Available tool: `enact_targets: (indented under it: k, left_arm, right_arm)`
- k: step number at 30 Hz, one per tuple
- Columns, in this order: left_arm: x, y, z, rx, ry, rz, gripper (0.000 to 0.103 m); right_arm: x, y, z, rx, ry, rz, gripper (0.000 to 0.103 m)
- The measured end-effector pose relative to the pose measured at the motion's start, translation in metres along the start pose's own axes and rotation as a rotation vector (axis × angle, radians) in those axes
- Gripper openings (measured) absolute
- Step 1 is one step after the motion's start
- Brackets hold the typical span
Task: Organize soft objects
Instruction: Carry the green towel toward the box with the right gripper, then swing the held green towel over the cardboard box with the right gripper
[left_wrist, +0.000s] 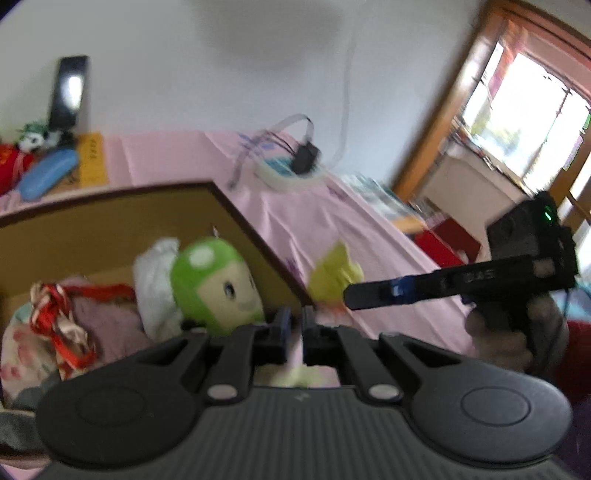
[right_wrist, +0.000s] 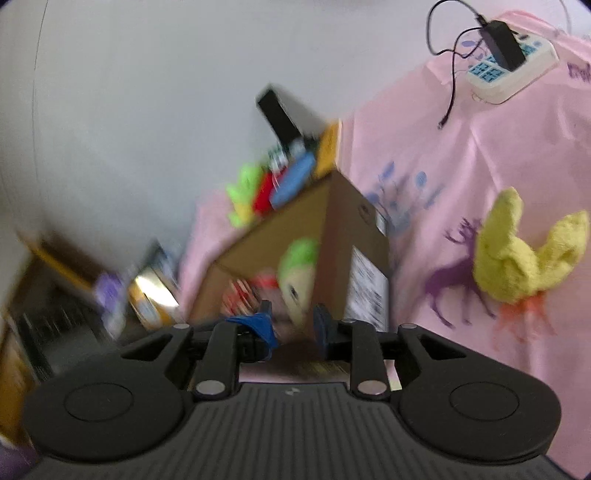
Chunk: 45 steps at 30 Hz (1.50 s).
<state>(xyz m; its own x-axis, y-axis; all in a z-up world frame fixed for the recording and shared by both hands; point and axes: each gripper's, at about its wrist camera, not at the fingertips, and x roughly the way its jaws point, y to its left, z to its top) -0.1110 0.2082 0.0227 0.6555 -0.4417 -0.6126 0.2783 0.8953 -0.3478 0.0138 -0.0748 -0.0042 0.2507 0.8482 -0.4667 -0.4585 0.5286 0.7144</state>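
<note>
Left gripper (left_wrist: 293, 334) nearly closed, empty — right gripper (right_wrist: 291, 328) parted, empty.
Only the right view shows the yellow plush (right_wrist: 524, 254) whole, right of its jaws beside the box (right_wrist: 354, 229).

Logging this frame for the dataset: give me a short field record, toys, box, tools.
box: cardboard box, open, on pink cloth
in box: green doll, red-ribbon bundle
outside box: yellow plush, lying on the cloth right of the box
left tool: nearly shut, nothing visibly held
right tool: open, empty
image quality: motion blur
</note>
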Motion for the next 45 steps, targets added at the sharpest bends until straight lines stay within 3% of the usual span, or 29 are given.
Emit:
enact_targets:
  k: [1,3,4,5,8,15,20,24,26,33,35,41,45]
  left_arm:
    - [-0.001,-0.001,-0.004,0.022,0.026,-0.021,0.001]
    - [0.0,-0.003,-0.013,0.053,0.081,-0.054,0.014]
    - [0.001,-0.004,-0.019,0.062,0.101,-0.057,0.038]
    - [0.002,-0.005,-0.025,0.068,0.112,-0.066,0.055]
    - [0.009,-0.004,-0.04,0.053,0.155,-0.097,0.057]
    - [0.044,-0.006,-0.071,0.04,0.291,-0.021,0.06]
    - [0.062,-0.011,-0.082,0.043,0.336,0.031,0.061]
    - [0.084,-0.019,-0.079,0.088,0.378,0.153,0.062]
    - [0.088,-0.023,-0.078,0.09,0.381,0.167,0.061]
    - [0.095,-0.032,-0.068,0.12,0.384,0.187,0.045]
    - [0.095,-0.033,-0.068,0.115,0.385,0.178,0.036]
    - [0.091,-0.042,-0.065,0.145,0.38,0.183,0.026]
    - [0.082,-0.049,-0.057,0.174,0.344,0.165,0.025]
  right_arm:
    - [0.0,0.002,-0.004,-0.035,0.034,-0.029,0.009]
    - [0.003,0.003,-0.015,-0.097,0.088,-0.092,0.01]
    - [0.004,0.003,-0.022,-0.129,0.117,-0.124,0.01]
    - [0.006,0.003,-0.028,-0.151,0.141,-0.149,0.01]
    - [0.012,0.0,-0.045,-0.185,0.212,-0.188,0.011]
    - [0.024,-0.001,-0.065,-0.163,0.235,-0.194,0.011]
    - [0.035,-0.001,-0.071,-0.155,0.249,-0.188,0.012]
    - [0.046,-0.004,-0.08,-0.152,0.282,-0.209,0.013]
    - [0.049,-0.005,-0.084,-0.15,0.277,-0.22,0.014]
    - [0.05,-0.008,-0.089,-0.123,0.23,-0.197,0.015]
    - [0.051,-0.009,-0.087,-0.118,0.23,-0.196,0.013]
    - [0.05,-0.013,-0.085,-0.074,0.219,-0.175,0.01]
    - [0.04,-0.017,-0.08,-0.016,0.198,-0.135,0.01]
